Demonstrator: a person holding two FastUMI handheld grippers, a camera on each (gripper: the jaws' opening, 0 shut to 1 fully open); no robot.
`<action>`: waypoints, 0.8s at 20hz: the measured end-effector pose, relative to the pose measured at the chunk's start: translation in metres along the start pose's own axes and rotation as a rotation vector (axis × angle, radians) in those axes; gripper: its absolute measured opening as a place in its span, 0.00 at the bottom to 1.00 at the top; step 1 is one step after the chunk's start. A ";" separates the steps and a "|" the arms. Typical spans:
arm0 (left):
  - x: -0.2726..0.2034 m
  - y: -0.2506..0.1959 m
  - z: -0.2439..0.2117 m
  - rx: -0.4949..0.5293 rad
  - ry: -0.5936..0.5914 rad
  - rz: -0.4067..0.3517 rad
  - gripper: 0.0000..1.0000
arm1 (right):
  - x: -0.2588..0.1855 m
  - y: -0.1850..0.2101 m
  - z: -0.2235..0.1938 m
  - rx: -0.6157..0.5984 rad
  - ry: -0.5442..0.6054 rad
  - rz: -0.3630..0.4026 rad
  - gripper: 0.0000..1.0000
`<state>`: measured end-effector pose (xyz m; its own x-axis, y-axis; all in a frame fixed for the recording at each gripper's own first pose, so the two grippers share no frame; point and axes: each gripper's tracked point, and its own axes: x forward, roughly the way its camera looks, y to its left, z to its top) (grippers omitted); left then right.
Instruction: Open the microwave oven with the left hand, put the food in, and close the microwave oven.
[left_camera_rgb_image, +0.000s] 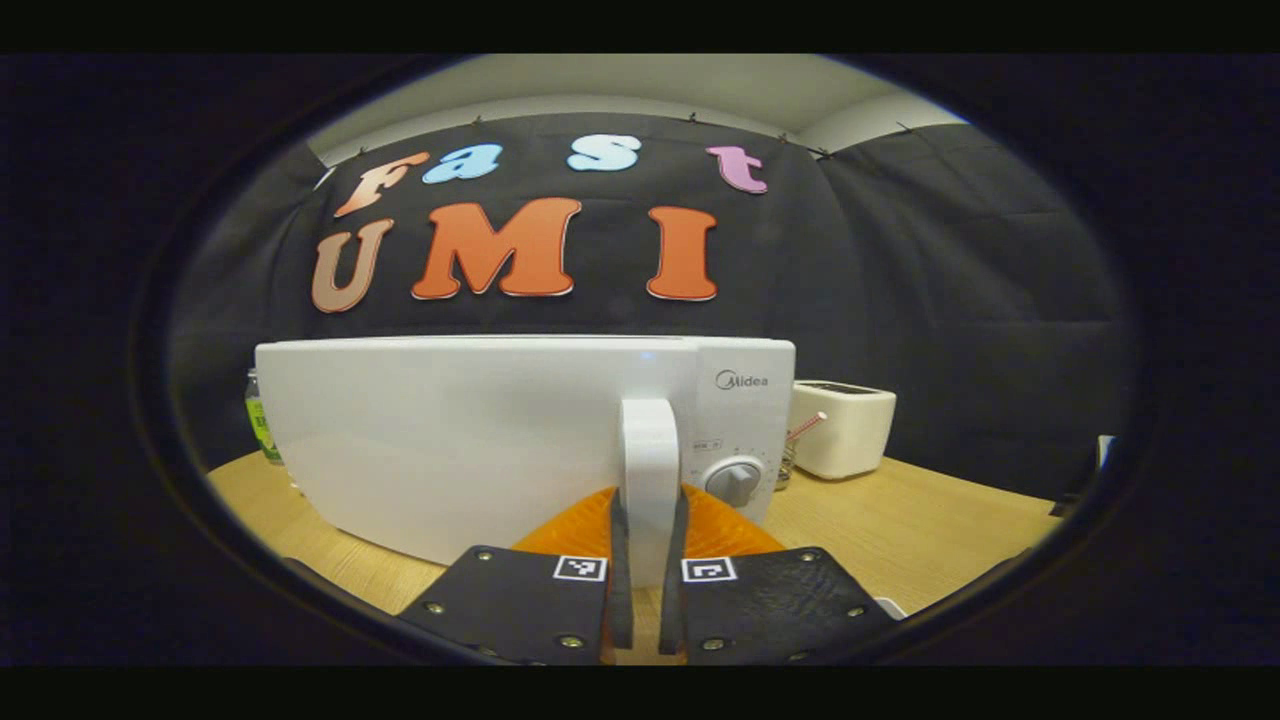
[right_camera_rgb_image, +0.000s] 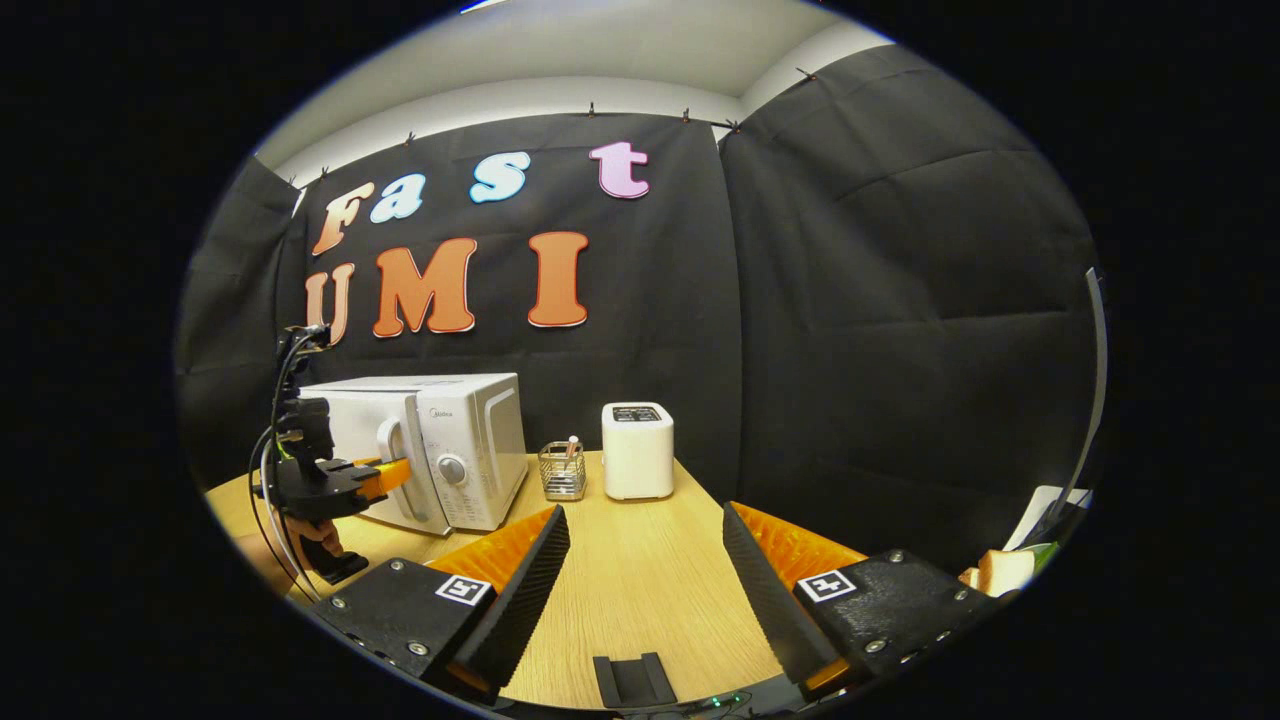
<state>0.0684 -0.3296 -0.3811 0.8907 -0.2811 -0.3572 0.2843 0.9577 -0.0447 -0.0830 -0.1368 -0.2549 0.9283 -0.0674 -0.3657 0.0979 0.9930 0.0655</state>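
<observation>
Left gripper view: left gripper is seen clamped on the microwave handle, door shut. A stiff, smooth handle is judged; grip mid-bar. Right gripper view: right gripper is held spread; food lies right, microwave far left.

Left tool: dark plates carrying brass-toned screws and square black-and-white markers. Right tool: matching plates, screws and markers, ribbed inner faces. Black cables loop above the left tool's body.
</observation>
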 end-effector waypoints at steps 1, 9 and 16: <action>-0.010 0.000 -0.001 -0.011 0.001 -0.013 0.10 | 0.001 0.004 -0.002 0.002 0.007 0.007 0.95; -0.119 0.028 -0.007 -0.018 -0.050 -0.050 0.13 | 0.007 0.063 -0.036 0.038 0.086 0.112 0.96; -0.204 0.085 -0.008 -0.030 -0.060 -0.004 0.12 | 0.007 0.118 -0.058 0.047 0.146 0.188 0.96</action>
<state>-0.0922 -0.1905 -0.3192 0.9096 -0.2874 -0.3001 0.2781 0.9577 -0.0740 -0.0863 -0.0147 -0.3037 0.8703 0.1368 -0.4731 -0.0524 0.9809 0.1871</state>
